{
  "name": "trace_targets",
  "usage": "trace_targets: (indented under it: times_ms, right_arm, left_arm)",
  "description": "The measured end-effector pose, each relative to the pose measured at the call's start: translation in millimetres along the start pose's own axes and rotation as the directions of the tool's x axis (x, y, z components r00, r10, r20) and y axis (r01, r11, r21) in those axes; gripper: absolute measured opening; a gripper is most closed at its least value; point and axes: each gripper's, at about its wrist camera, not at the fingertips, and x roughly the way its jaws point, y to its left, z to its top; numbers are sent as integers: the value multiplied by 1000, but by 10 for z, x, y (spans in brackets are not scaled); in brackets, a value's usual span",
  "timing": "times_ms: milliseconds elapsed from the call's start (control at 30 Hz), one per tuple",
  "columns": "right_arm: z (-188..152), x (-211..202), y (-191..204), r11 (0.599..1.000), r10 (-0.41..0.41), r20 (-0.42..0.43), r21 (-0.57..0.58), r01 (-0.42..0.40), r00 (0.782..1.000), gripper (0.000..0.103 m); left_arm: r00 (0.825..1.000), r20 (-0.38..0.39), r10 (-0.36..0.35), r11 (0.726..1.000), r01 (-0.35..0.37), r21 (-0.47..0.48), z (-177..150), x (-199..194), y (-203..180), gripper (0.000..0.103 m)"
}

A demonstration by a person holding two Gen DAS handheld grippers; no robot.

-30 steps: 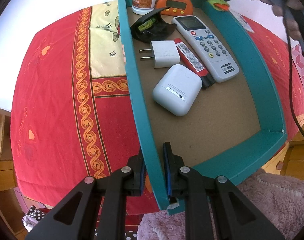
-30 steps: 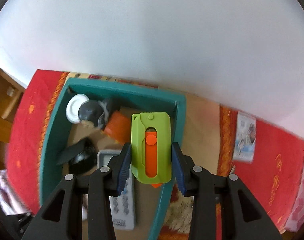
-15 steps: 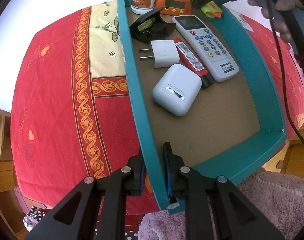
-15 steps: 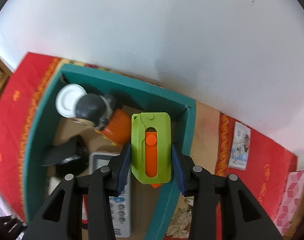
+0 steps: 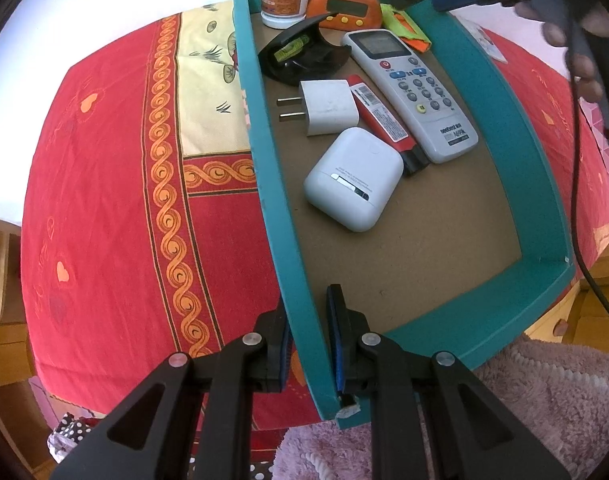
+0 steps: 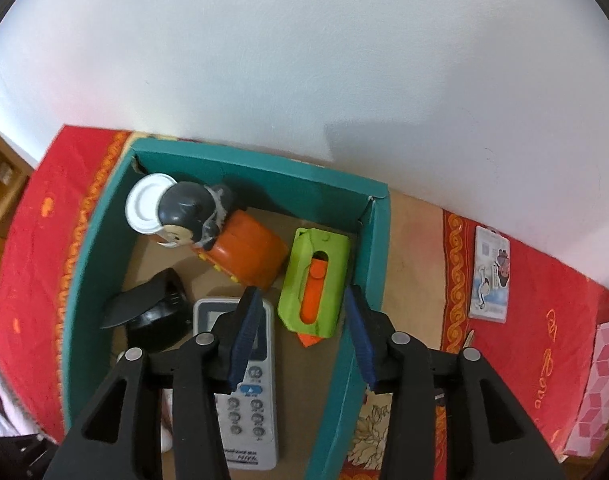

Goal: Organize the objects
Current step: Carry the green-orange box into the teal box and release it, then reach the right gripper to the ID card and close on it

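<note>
A teal box (image 5: 264,184) stands on a red patterned cloth. My left gripper (image 5: 308,304) is shut on its near left wall. Inside lie a grey remote (image 5: 416,92), a white case (image 5: 352,180), a white charger (image 5: 328,108), a red marker (image 5: 384,124), a black glasses case (image 5: 300,56), an orange monkey clock (image 5: 342,4) and a white jar (image 5: 284,0). A green and orange cutter (image 6: 316,276) rests in the far right corner of the box, beside the clock (image 6: 244,256). Above it my right gripper (image 6: 303,296) hangs with its jaws opening, pads clear of the cutter.
A printed card (image 6: 490,276) lies on the cloth right of the box, with a pink patterned box (image 6: 596,384) further right. A white wall rises just behind the box. Pink fluffy fabric (image 5: 504,420) and wooden furniture sit below the table's near edge.
The right gripper's jaws have spread and the green cutter has left them, now lying in the box's far right corner. The left gripper has kept its grip on the wall.
</note>
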Motion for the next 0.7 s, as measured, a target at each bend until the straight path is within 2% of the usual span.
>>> trace_targets:
  times_ms: [333,467,600,700]
  right_arm:
    - [-131,-402,-443,994,52,86,91,-60,995,47]
    - [-152,-363,-735,992,2,87,129,-13,996,52]
    - [-181,-143,-1132,978,-39,42,205,29,998,55]
    - [-182,45,-1390,964,-68,6,257,64,998,62]
  left_arm:
    - [1000,-1,1,1000,-1,7,-9,-2,-1,15]
    - [1000,-1,2,1000,-2,6,-9,-2,-2,15]
    - [1000,-2,3,1000,-3,4,-7,-3,0,15]
    - [1000,-2,3,1000,-3,2,-10,0,0,15]
